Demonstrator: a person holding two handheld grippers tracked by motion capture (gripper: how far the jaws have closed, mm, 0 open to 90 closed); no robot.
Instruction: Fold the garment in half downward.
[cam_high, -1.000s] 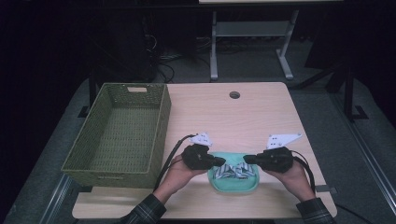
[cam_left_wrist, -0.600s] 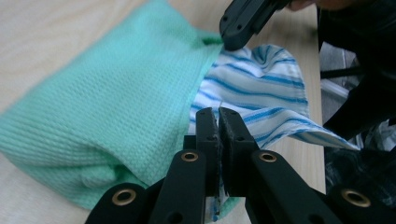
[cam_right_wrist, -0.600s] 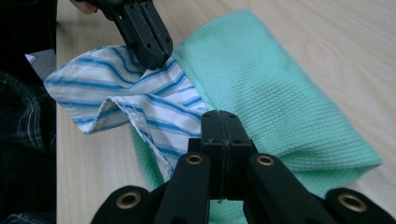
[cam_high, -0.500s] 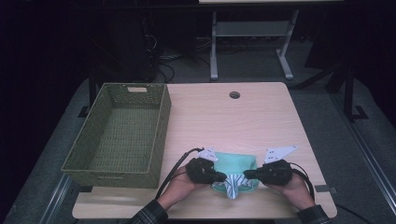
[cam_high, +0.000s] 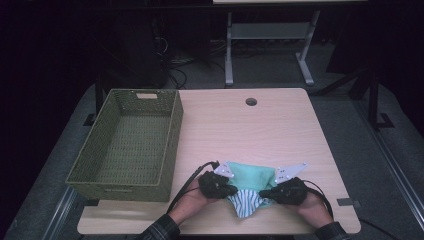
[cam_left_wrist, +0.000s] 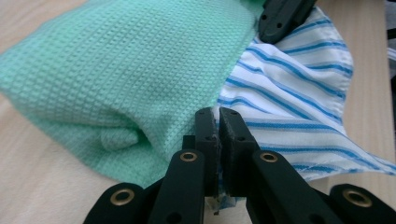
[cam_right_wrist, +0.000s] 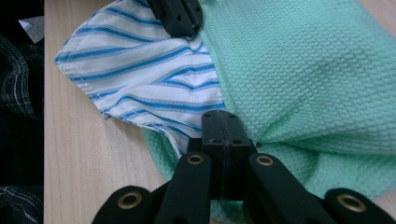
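Both grippers (cam_high: 248, 191) low, clamped on cloth (cam_high: 248, 176)

A light wooden tabletop (cam_high: 280, 130) with a round cable hole (cam_high: 251, 101) near its far edge carries a green woven basket (cam_high: 127, 145) along its left side. At the near edge, right of the basket and apart from it, lies a mint-green waffle-weave cloth (cam_high: 248, 175), touching a blue-and-white striped cloth (cam_high: 245, 202)
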